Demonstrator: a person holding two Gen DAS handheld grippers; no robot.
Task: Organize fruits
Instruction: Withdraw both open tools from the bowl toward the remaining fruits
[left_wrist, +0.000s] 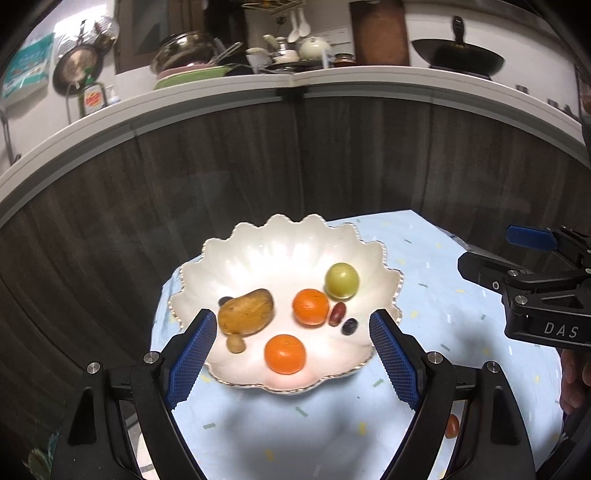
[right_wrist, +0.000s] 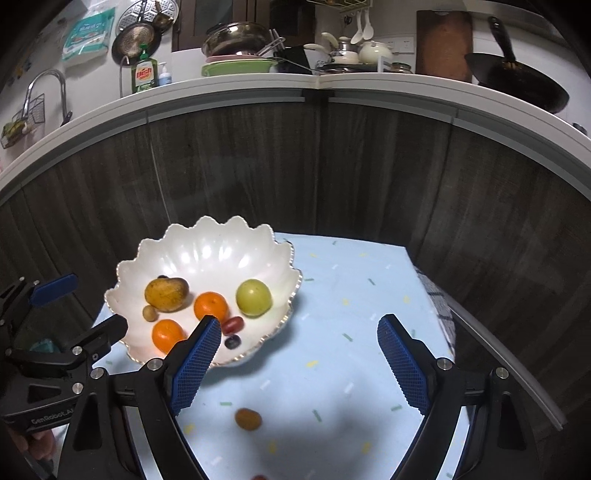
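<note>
1. Left wrist view: I am holding my left gripper (left_wrist: 291, 334) with its blue pads spread wide and nothing between them, hanging over the near rim of the white scalloped bowl (left_wrist: 258, 240) at the centre of the frame.
2. The bowl is sitting on a pale blue cloth (left_wrist: 436, 295) and is holding a brown mango (left_wrist: 245, 311), two oranges (left_wrist: 311, 306) (left_wrist: 285, 353), a green apple (left_wrist: 341, 280), a red grape (left_wrist: 337, 314), a dark grape (left_wrist: 349, 326) and a small brown fruit (left_wrist: 235, 343) touching the mango.
3. A small red fruit (left_wrist: 451, 425) is lying on the cloth at the lower right, partly hidden behind my finger.
4. Right wrist view: I am keeping my right gripper (right_wrist: 299, 341) spread wide too, empty, over the bare cloth (the bowl is lying at the centre left here, my left pad overlapping its near edge).
5. A brown fruit (right_wrist: 248, 418) is resting on the cloth at the lower centre, well apart from the bowl.
6. Another reddish fruit (right_wrist: 259, 477) is peeking in at the bottom edge (too cropped to tell which).
</note>
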